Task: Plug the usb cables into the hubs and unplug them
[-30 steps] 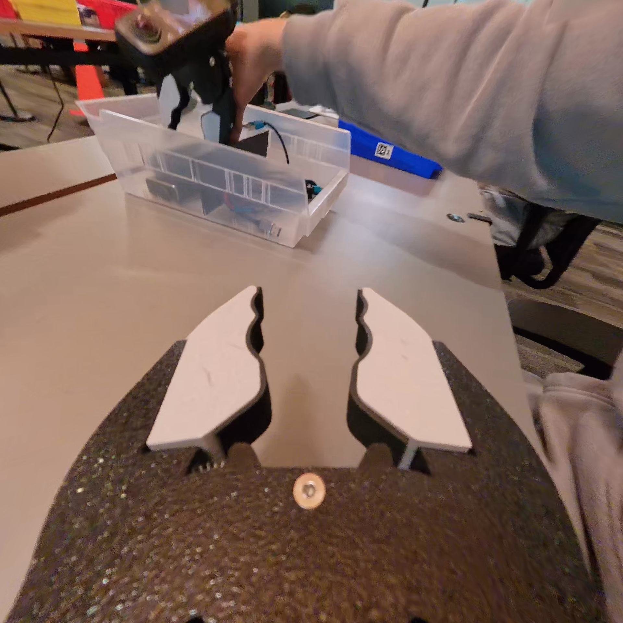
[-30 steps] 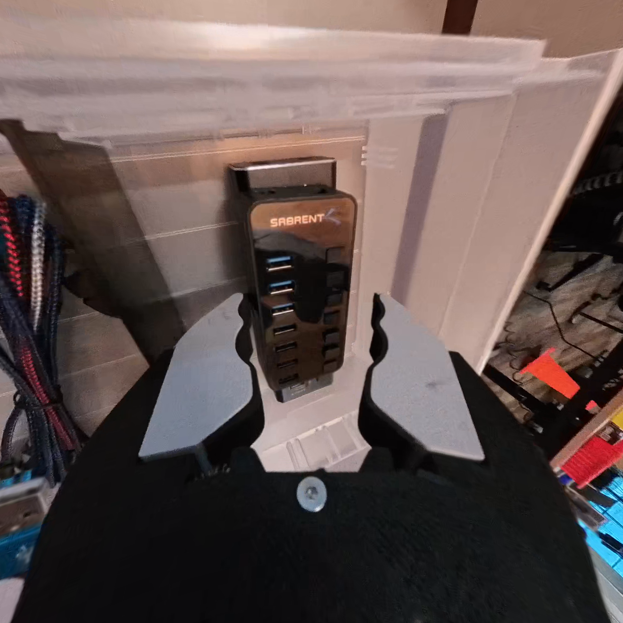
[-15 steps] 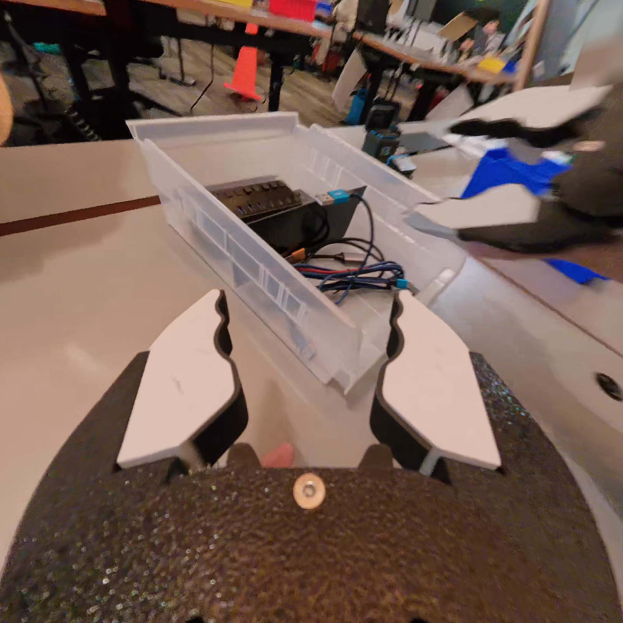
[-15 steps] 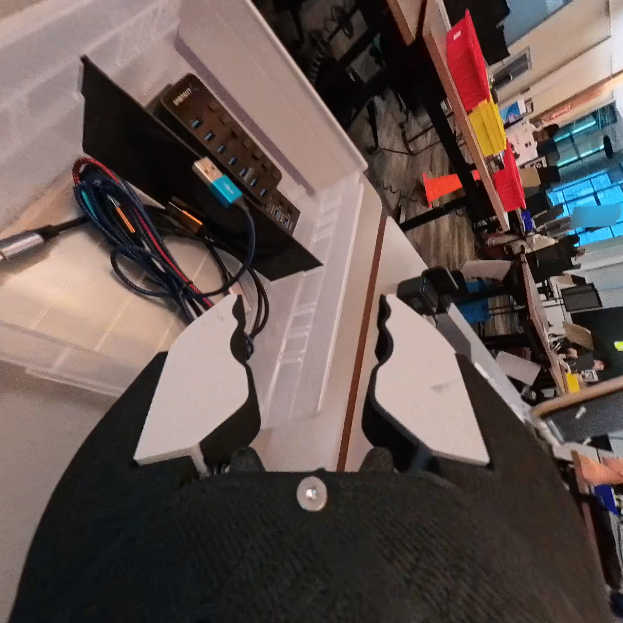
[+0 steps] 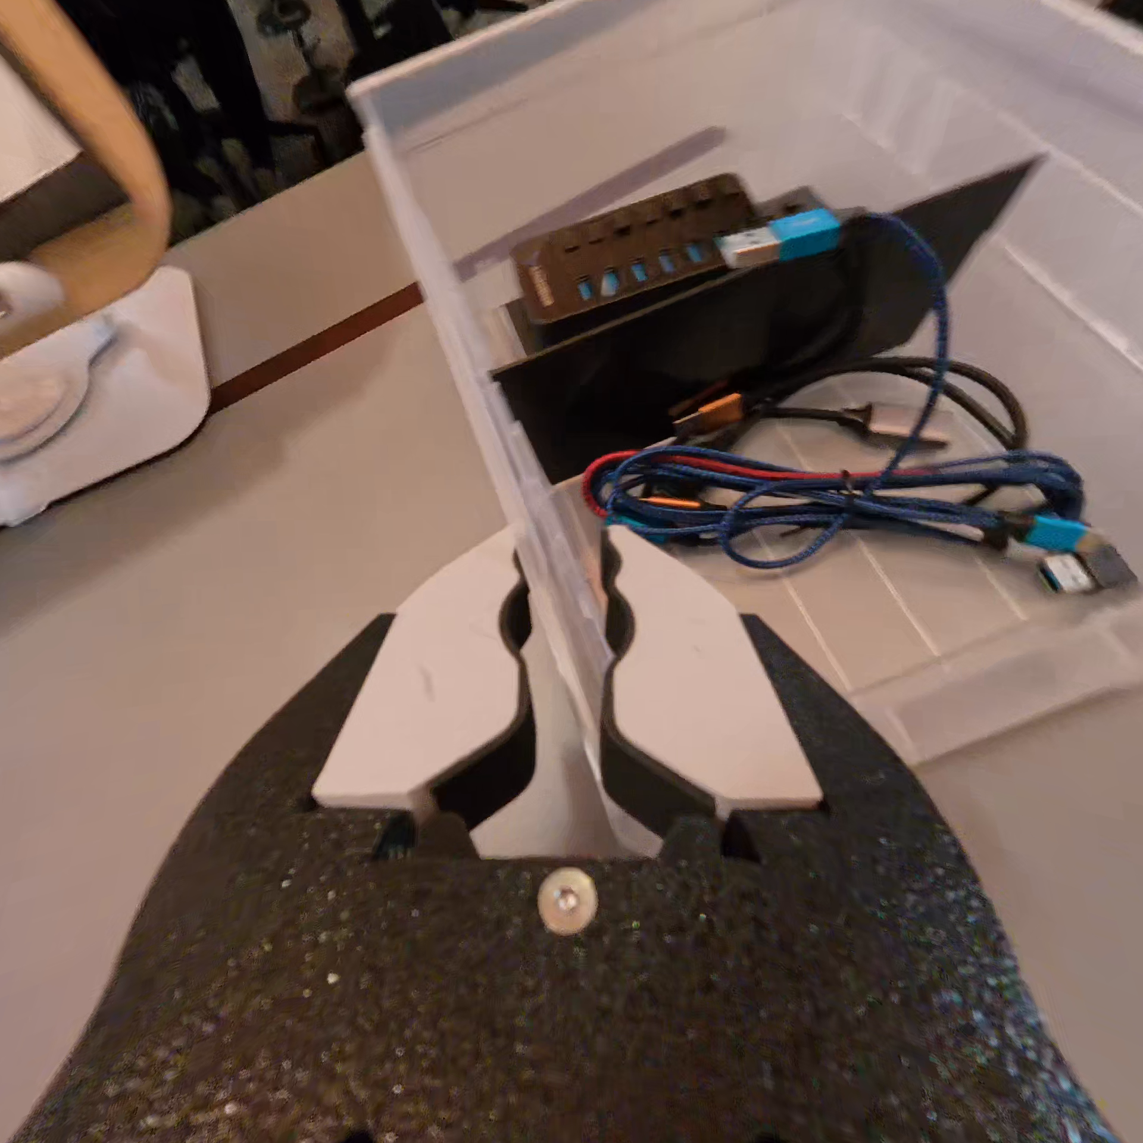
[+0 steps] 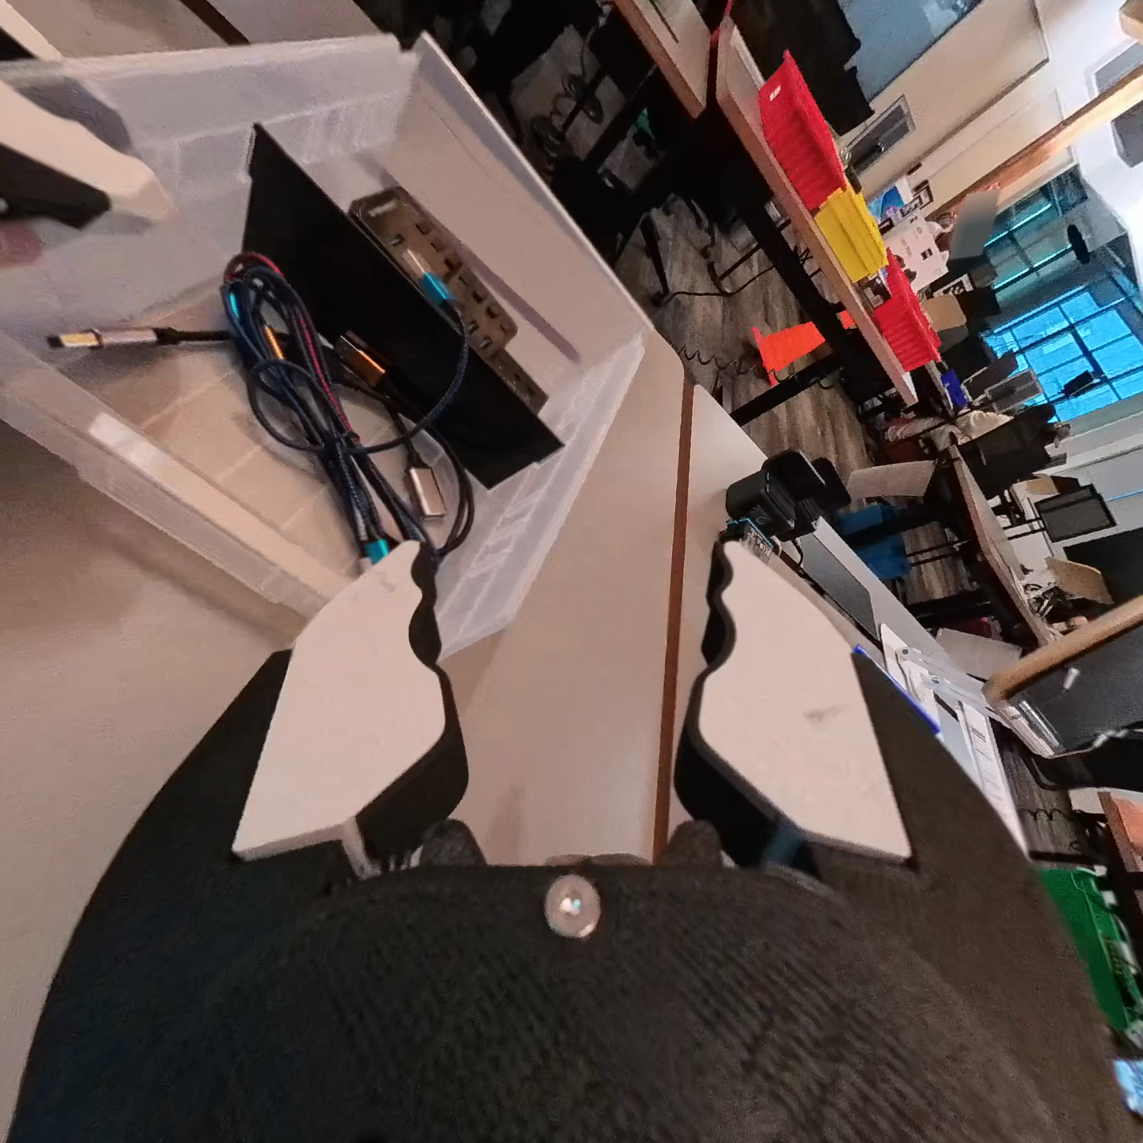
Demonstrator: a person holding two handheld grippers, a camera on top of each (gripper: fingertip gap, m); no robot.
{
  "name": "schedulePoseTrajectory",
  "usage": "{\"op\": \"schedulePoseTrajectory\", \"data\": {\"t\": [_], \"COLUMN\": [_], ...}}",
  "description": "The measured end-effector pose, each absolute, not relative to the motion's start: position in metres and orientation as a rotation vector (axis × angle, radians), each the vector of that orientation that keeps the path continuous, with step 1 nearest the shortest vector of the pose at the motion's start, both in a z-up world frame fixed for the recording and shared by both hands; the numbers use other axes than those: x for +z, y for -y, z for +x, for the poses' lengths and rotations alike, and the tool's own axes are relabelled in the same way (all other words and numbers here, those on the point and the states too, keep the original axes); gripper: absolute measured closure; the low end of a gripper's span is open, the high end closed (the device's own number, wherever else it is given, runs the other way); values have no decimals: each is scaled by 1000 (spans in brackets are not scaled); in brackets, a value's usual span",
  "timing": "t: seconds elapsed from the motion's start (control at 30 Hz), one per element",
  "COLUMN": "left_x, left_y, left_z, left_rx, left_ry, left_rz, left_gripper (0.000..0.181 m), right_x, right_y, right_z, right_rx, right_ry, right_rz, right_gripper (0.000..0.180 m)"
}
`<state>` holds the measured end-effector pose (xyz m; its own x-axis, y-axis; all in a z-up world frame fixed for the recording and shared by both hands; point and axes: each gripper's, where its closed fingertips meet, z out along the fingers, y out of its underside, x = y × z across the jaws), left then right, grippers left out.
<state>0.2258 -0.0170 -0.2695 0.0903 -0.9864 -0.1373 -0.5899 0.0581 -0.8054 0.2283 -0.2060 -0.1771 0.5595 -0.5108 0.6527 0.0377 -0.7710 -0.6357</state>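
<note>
A clear plastic bin (image 5: 470, 346) stands on the tan table. A black USB hub (image 5: 631, 260) lies behind a black divider (image 5: 711, 346), and a blue-shelled USB plug (image 5: 779, 238) rests over its ports. A bundle of blue, red and black cables (image 5: 835, 495) lies on the bin floor. My left gripper (image 5: 563, 556) is closed on the bin's side wall near its corner. My right gripper (image 6: 569, 556) is open and empty over the table, just off the bin's (image 6: 526, 204) end. The hub (image 6: 488, 328) and cables (image 6: 321, 402) also show there, beyond its left finger.
A white device (image 5: 93, 396) sits on the table left of the bin. A brown seam (image 6: 674, 556) crosses the table. A black camera (image 6: 785, 488) stands past it. An orange cone (image 6: 791, 343) and red and yellow bins (image 6: 853, 235) are in the background.
My left gripper has moved forward onto the bin's side wall and closed around it. My right gripper has drawn back from the bin and stays open.
</note>
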Motion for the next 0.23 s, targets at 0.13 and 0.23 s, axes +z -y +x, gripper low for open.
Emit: {"op": "schedulePoseTrajectory", "data": {"t": [0.13,0.23], "left_x": [-270,-270], "left_y": [-17,-29], "left_z": [194,155], "left_rx": [-706,-748], "left_ry": [-1678,-1716], "left_rz": [-1591,-1544], "left_gripper": [172,172], "right_x": [-164,-147], "right_y": [179,140], "right_z": [203,180], "right_rx": [-1088,-872], "right_ry": [-297,-257], "right_rz": [-2152,-2057], "right_gripper": [91,90]}}
